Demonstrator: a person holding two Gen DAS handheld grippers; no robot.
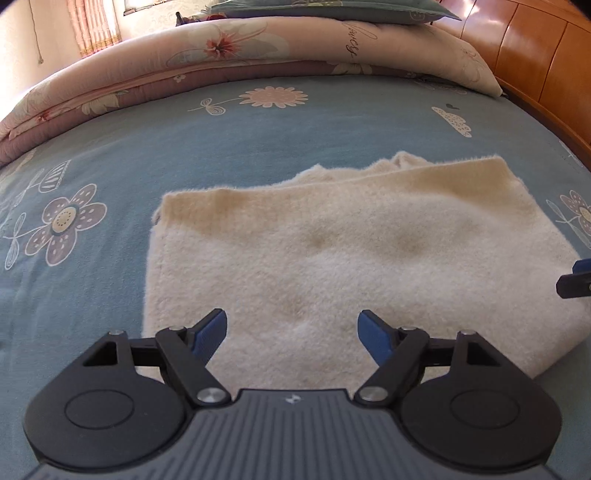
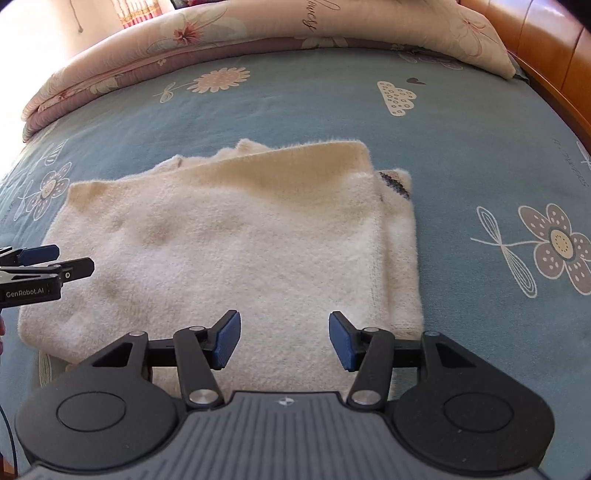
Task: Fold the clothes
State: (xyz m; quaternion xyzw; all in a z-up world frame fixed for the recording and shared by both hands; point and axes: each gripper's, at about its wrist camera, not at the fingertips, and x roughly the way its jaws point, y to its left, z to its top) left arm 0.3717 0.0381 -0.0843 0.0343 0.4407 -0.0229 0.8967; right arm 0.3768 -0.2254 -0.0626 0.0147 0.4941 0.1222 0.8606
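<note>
A cream fluffy garment [image 1: 332,251] lies folded into a rough rectangle on the blue flowered bedsheet [image 1: 184,147]. In the right wrist view the same garment [image 2: 240,251] shows a striped dark edge poking out at its far right corner. My left gripper [image 1: 291,332] hovers open over the garment's near edge, nothing between its blue pads. My right gripper [image 2: 284,338] is open too, above the near edge towards the right side. The left gripper [image 2: 55,260] appears from the side at the left of the right wrist view. The right gripper's tip [image 1: 574,280] shows at the far right of the left wrist view.
A folded pink floral quilt [image 1: 221,59] runs along the far side of the bed, with a pillow [image 1: 332,11] on top. A wooden headboard [image 1: 535,59] curves along the right. Bare sheet [image 2: 480,147] surrounds the garment.
</note>
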